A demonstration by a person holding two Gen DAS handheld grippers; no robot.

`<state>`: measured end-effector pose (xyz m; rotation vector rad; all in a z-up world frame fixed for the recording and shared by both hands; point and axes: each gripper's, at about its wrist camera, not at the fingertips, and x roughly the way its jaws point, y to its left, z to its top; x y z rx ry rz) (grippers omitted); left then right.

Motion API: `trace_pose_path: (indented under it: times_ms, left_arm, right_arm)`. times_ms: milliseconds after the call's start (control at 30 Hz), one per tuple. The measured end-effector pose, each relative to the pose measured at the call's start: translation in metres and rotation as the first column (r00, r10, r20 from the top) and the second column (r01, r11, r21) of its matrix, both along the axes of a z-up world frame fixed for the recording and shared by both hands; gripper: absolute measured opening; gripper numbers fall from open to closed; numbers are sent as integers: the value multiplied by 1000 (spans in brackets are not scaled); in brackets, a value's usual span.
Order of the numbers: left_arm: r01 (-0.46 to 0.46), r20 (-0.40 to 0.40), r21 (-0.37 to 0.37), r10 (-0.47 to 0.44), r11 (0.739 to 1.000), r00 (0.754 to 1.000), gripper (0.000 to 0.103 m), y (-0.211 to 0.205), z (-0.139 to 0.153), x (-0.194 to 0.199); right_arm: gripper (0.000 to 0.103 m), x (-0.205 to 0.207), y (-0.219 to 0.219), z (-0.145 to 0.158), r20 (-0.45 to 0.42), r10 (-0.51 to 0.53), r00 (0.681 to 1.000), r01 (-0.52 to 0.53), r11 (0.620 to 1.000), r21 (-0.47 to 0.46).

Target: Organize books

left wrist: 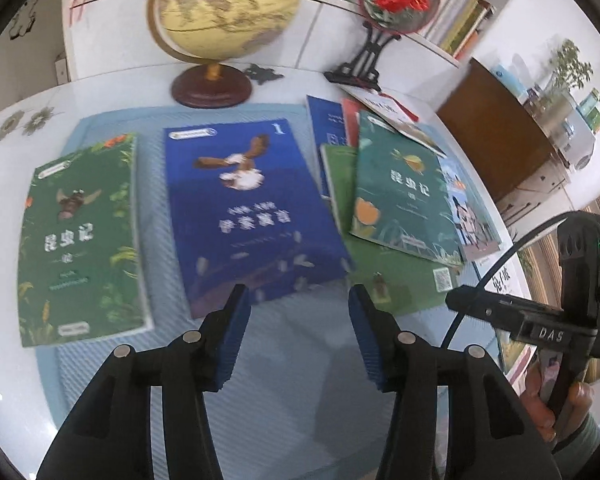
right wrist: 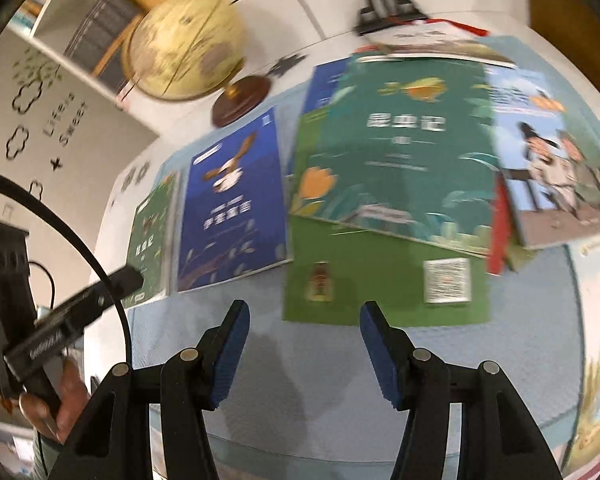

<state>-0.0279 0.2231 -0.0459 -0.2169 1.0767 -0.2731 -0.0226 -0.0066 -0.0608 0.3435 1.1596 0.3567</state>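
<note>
While both claws hang wide and empty above the pale blue mat, you have nothing gripped: your left gripper sits just short of the blue book, your right gripper just short of the green back cover at the bottom of the loose pile. Beyond that, the teal book lies skewed across it, overlapping others. Pull the bottom cover and the pile may slide and scatter. The green book lies flat, apart at left. Farther back, the globe could be knocked by a wide swing.
</note>
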Motion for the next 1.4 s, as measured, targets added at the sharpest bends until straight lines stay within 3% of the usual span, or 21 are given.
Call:
trace_pose_path:
  times_ms: [267, 533, 700, 867, 1133, 1400]
  left_arm:
    - [-84, -9, 62, 85, 995, 996, 49, -20, 4, -2]
    - [-180, 32, 118, 178, 977, 984, 49, -1, 16, 11]
    - [-256, 54, 158, 250, 954, 967, 49, 23, 9, 41]
    - [-291, 45, 167, 287, 942, 957, 49, 43, -7, 73]
    - [-308, -12, 182, 315, 934, 949, 49, 62, -51, 118]
    - [-313, -55, 195, 329, 929, 943, 49, 61, -76, 127]
  right_arm:
    - [58, 14, -8, 9, 14, 86, 996, -86, 996, -14]
    - [58, 59, 32, 42, 127, 224, 966, -213, 972, -99]
    - [58, 95, 68, 48, 191, 286, 939, -248, 948, -198]
    - [58, 134, 102, 38, 189, 302, 934, -257, 938, -231]
    - [58, 186, 136, -7, 112, 297, 948, -260, 929, -262]
    - [53, 210, 151, -39, 53, 295, 954, -267, 916, -299]
